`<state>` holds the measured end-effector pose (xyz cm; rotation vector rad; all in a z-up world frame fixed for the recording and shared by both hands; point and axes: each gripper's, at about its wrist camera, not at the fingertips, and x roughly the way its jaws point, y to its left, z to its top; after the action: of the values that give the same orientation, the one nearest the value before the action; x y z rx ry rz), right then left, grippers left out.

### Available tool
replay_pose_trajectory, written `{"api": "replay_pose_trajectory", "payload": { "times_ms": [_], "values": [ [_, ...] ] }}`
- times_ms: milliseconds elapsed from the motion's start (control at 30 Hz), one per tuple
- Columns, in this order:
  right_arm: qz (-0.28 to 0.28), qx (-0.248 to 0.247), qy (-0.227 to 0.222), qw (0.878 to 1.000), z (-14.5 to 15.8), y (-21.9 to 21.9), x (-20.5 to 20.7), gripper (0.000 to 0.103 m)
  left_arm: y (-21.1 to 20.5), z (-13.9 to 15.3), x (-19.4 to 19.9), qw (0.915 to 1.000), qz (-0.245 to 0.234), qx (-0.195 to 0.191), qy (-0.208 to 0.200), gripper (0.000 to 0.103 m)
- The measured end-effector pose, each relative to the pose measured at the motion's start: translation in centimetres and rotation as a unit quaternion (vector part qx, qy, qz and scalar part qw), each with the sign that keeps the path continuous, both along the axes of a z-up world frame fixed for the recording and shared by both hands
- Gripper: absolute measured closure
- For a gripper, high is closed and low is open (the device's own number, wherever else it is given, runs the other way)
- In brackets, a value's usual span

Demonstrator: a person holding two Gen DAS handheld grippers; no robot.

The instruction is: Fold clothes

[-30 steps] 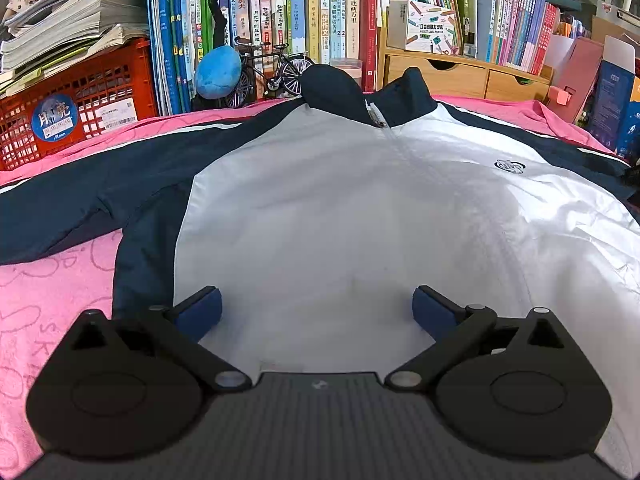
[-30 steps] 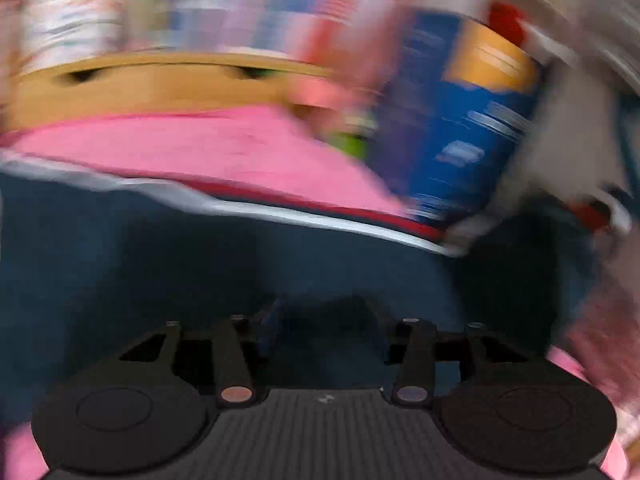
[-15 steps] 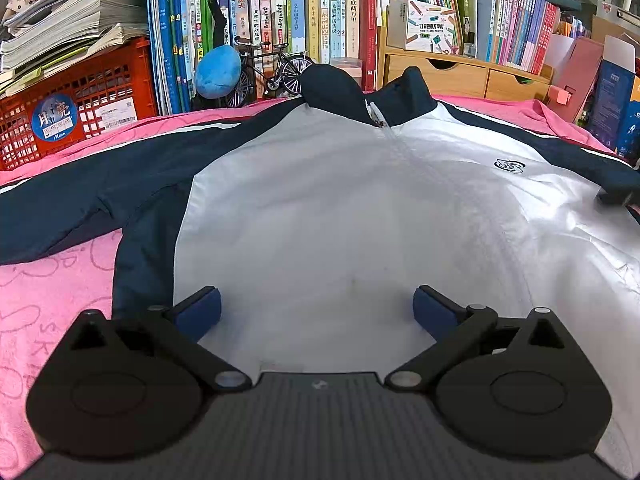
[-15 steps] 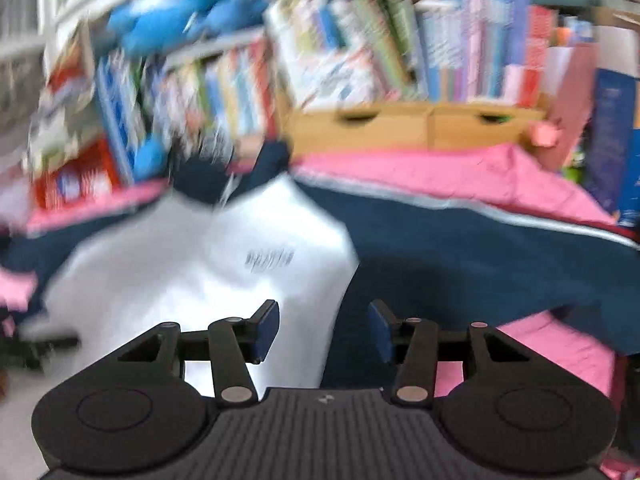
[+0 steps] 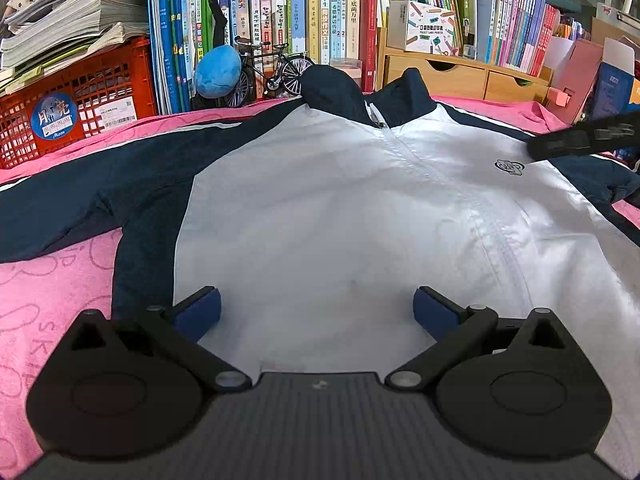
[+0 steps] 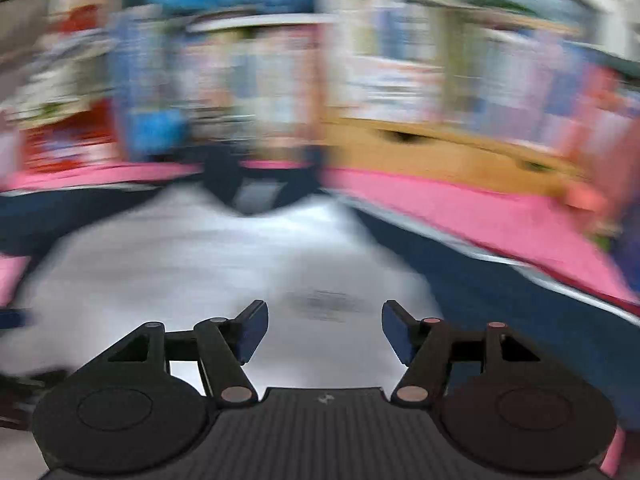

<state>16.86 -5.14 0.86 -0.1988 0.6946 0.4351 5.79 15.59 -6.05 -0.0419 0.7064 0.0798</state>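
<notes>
A white and navy zip jacket (image 5: 320, 200) lies spread flat, front up, on a pink cloth (image 5: 48, 288), collar towards the bookshelf. My left gripper (image 5: 316, 308) is open and empty, low over the jacket's hem. My right gripper (image 6: 322, 328) is open and empty above the white chest of the jacket (image 6: 200, 264); its view is blurred by motion. The right gripper also shows as a dark blurred bar in the left wrist view (image 5: 584, 140), over the jacket's right shoulder near the chest logo (image 5: 509, 167).
Behind the jacket stand rows of books (image 5: 312, 20), a red crate (image 5: 80, 104) with stacked papers, a blue plush ball (image 5: 218, 72), a toy bicycle (image 5: 276, 68) and wooden drawers (image 5: 460, 76). Boxes (image 5: 612, 80) stand at the far right.
My right gripper has let go of the navy sleeve, opened wider and swung left over the white chest. It has come into the left wrist view. My left gripper has not moved.
</notes>
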Motion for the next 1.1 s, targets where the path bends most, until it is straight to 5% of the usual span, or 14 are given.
{"api": "replay_pose_trajectory", "payload": {
  "times_ms": [167, 367, 433, 567, 700, 800, 867, 900, 933, 1033, 1100],
  "values": [
    [0.060, -0.012, 0.055, 0.997, -3.2, 9.1, 3.3, 0.043, 0.0, 0.0, -0.1, 1.0000, 0.000, -0.003, -0.001, 0.000],
    [-0.016, 0.000, 0.018, 1.000, -5.5, 13.9, 12.6, 0.019, 0.0, 0.1, -0.1, 1.0000, 0.001, -0.006, -0.002, 0.000],
    [-0.038, 0.003, 0.010, 0.999, -6.3, 14.7, 15.8, 0.000, 0.0, 0.2, -0.2, 1.0000, 0.001, -0.008, -0.003, 0.000],
    [-0.065, 0.007, 0.011, 0.998, -6.7, 15.9, 19.8, 0.000, -0.1, 0.2, -0.2, 1.0000, 0.001, -0.009, -0.003, 0.000],
    [-0.063, 0.047, 0.004, 0.997, -4.6, 15.1, 19.4, 0.021, -0.1, 0.2, -0.3, 0.9999, 0.001, -0.010, -0.003, 0.000],
    [-0.061, 0.127, 0.009, 0.990, -1.6, 10.3, 16.8, 0.021, 0.0, 0.2, -0.2, 0.9999, 0.001, -0.011, -0.002, 0.000],
    [-0.061, 0.109, 0.007, 0.992, -0.6, 7.9, 15.5, 0.030, -0.1, 0.3, -0.2, 0.9999, 0.001, -0.010, -0.002, 0.000],
    [-0.057, 0.082, 0.010, 0.995, -0.6, 7.1, 14.6, 0.054, -0.1, 0.3, -0.2, 1.0000, 0.001, -0.010, -0.002, 0.000],
    [-0.052, 0.053, 0.019, 0.997, -1.0, 6.5, 14.0, 0.067, -0.1, 0.2, -0.2, 1.0000, 0.000, -0.009, -0.002, 0.000],
    [-0.067, -0.012, 0.047, 0.997, -3.5, 5.4, 14.1, 0.071, -0.1, 0.2, -0.2, 1.0000, 0.000, -0.009, -0.002, 0.000],
    [-0.088, -0.009, 0.046, 0.995, -4.7, 4.8, 15.3, 0.071, -0.1, 0.2, -0.1, 1.0000, 0.000, -0.009, -0.001, 0.000]
  ]
}}
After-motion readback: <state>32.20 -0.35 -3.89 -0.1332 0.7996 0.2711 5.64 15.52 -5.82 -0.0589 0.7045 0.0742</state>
